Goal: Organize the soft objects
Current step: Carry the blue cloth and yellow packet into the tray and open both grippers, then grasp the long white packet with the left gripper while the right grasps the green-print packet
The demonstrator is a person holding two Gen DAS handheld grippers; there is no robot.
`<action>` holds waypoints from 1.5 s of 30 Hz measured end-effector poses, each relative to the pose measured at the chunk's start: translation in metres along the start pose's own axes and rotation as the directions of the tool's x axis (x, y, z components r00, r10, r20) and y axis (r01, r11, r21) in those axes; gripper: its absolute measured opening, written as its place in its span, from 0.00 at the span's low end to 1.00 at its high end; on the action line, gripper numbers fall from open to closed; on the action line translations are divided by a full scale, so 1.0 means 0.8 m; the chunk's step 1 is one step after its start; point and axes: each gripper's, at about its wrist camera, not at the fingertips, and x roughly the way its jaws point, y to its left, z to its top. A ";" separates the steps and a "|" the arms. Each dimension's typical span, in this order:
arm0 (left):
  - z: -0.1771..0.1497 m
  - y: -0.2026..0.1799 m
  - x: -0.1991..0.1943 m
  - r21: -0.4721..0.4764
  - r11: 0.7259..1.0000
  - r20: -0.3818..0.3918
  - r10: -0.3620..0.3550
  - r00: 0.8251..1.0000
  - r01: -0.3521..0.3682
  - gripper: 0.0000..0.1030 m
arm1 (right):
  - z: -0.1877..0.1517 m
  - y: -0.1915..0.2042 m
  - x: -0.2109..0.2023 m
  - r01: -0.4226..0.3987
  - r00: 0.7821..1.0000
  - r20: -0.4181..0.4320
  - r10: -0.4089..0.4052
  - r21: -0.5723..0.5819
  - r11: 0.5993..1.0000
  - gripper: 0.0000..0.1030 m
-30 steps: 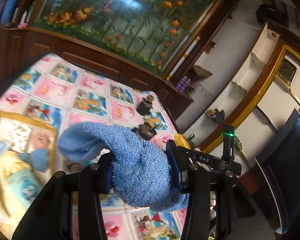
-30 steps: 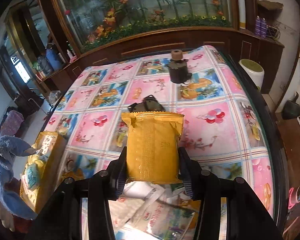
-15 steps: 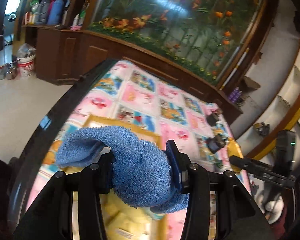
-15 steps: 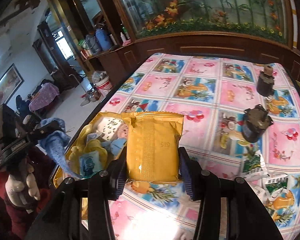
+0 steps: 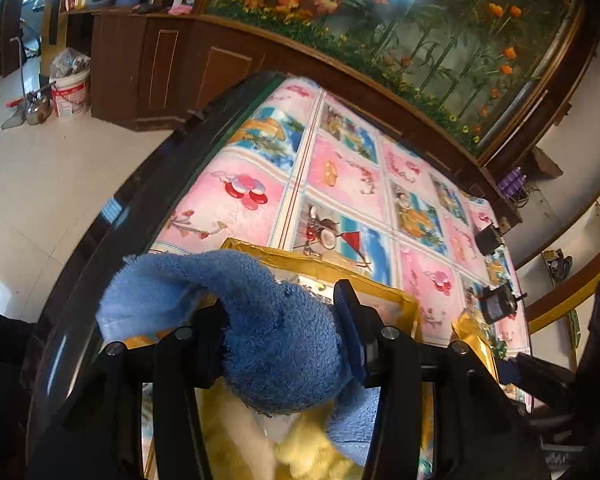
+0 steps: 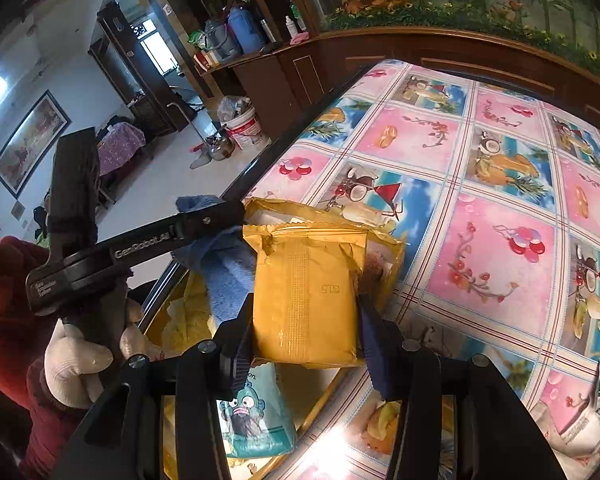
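My left gripper (image 5: 280,336) is shut on a fuzzy blue sock (image 5: 268,328), held just above an open yellow box (image 5: 384,292) at the table's near left corner. Yellow and blue soft things (image 5: 308,452) lie inside the box below the sock. My right gripper (image 6: 300,320) is shut on a yellow soft packet (image 6: 304,292), hanging over the same yellow box (image 6: 392,256). In the right wrist view the left gripper (image 6: 204,228) shows side-on with the blue sock (image 6: 224,276) drooping from it. A teal cartoon packet (image 6: 252,416) lies in the box under my right fingers.
The table wears a pink and blue picture cloth (image 6: 492,184) with a dark rim (image 5: 140,208). Two small dark bottles (image 5: 496,304) stand far right. White packets (image 6: 580,428) lie at the near right. A gloved hand (image 6: 80,356) and red sleeve sit left. A bucket (image 5: 70,94) stands on the floor.
Both grippers have swung left across the table to above the yellow box, each still gripping its load. The sock now hangs right over the box's contents.
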 end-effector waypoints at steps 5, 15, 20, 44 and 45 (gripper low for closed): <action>-0.004 0.004 0.039 -0.027 0.999 -0.079 -0.041 0.996 0.038 0.63 | 0.000 -0.004 -0.002 0.007 1.000 0.031 -0.007 0.004 1.000 0.47; -0.005 0.021 -0.041 -0.120 0.968 -0.038 -0.224 0.974 0.218 0.66 | -0.021 0.049 -0.030 -0.127 0.992 0.014 0.129 -0.078 0.989 0.47; -0.020 0.025 -0.112 -0.082 0.971 0.055 -0.218 0.974 0.222 0.70 | -0.047 0.092 -0.019 -0.185 0.982 -0.049 0.180 -0.140 0.973 0.49; -0.125 -0.001 -0.181 -0.075 0.990 0.197 -0.105 0.975 0.122 0.71 | -0.129 0.016 -0.076 -0.172 0.984 0.045 0.171 0.015 0.985 0.76; -0.128 -0.008 -0.181 -0.062 0.990 0.193 -0.112 0.975 0.126 0.71 | -0.136 -0.001 -0.089 -0.156 0.986 0.071 0.153 0.041 0.987 0.76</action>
